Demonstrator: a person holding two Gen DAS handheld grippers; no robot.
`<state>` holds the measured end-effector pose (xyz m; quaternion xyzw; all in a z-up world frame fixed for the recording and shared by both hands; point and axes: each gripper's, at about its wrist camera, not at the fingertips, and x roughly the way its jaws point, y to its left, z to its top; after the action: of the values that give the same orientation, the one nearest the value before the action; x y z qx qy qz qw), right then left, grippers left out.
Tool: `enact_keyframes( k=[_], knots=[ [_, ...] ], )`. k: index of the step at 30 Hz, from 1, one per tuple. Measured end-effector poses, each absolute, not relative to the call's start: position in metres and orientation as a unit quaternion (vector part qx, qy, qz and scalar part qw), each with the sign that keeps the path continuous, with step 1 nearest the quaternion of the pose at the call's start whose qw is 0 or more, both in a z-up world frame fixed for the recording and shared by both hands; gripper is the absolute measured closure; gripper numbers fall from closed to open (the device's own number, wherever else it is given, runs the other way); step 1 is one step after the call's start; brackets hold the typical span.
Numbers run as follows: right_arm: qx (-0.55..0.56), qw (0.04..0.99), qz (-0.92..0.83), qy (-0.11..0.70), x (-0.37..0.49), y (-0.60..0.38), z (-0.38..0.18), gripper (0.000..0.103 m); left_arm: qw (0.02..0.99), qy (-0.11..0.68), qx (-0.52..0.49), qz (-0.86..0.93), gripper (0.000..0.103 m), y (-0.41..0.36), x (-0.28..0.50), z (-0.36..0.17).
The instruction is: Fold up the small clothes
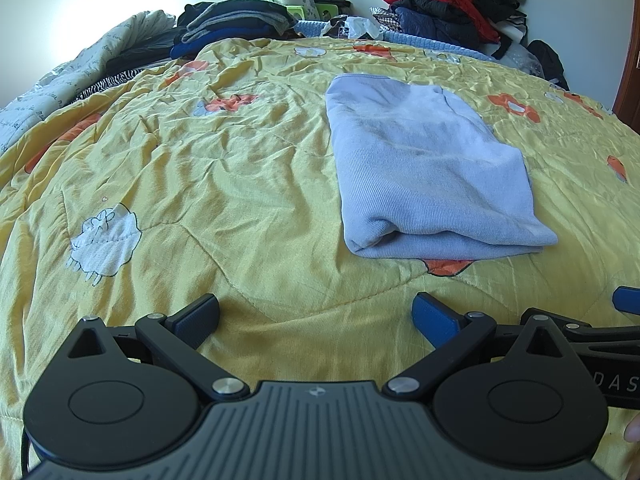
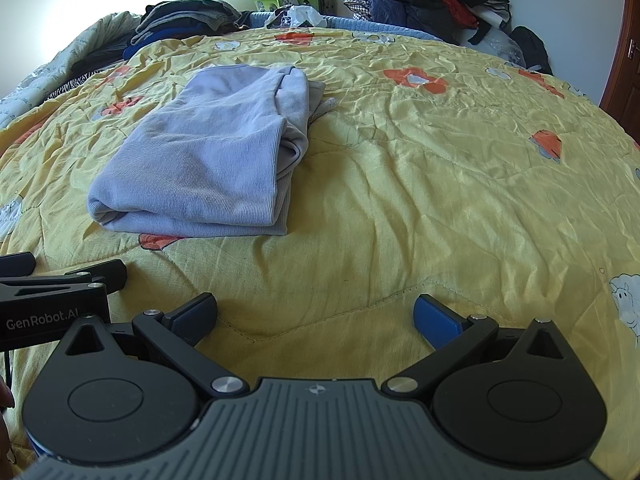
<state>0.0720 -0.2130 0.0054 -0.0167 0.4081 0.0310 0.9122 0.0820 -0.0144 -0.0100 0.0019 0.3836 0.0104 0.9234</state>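
Note:
A light blue garment (image 1: 424, 168) lies folded into a thick rectangle on the yellow quilt (image 1: 224, 152); in the right wrist view the same garment (image 2: 204, 160) sits ahead and to the left. My left gripper (image 1: 316, 320) is open, low over the quilt, short of the garment's near fold and left of it, holding nothing. My right gripper (image 2: 316, 318) is open too, over bare quilt (image 2: 440, 184) to the garment's right. The right gripper's fingertip (image 1: 626, 298) shows at the left wrist view's right edge. The left gripper's fingers (image 2: 100, 274) show at the right wrist view's left edge.
A stack of dark folded clothes (image 1: 232, 26) lies at the bed's far left. A heap of red and black jackets (image 1: 448, 4) sits at the far right. A grey printed blanket (image 1: 80, 64) runs along the left side. A brown door (image 2: 624, 64) stands at the right.

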Motion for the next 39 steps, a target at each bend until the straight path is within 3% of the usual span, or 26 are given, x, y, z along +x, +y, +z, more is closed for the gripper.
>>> enact_keyframes(
  k=[39],
  knots=[
    [-0.016, 0.912, 0.031, 0.408, 0.0718, -0.2128, 0.0054, 0.001, 0.917, 0.399, 0.0, 0.014, 0.0, -0.0136, 0.0881, -0.0088]
  ],
)
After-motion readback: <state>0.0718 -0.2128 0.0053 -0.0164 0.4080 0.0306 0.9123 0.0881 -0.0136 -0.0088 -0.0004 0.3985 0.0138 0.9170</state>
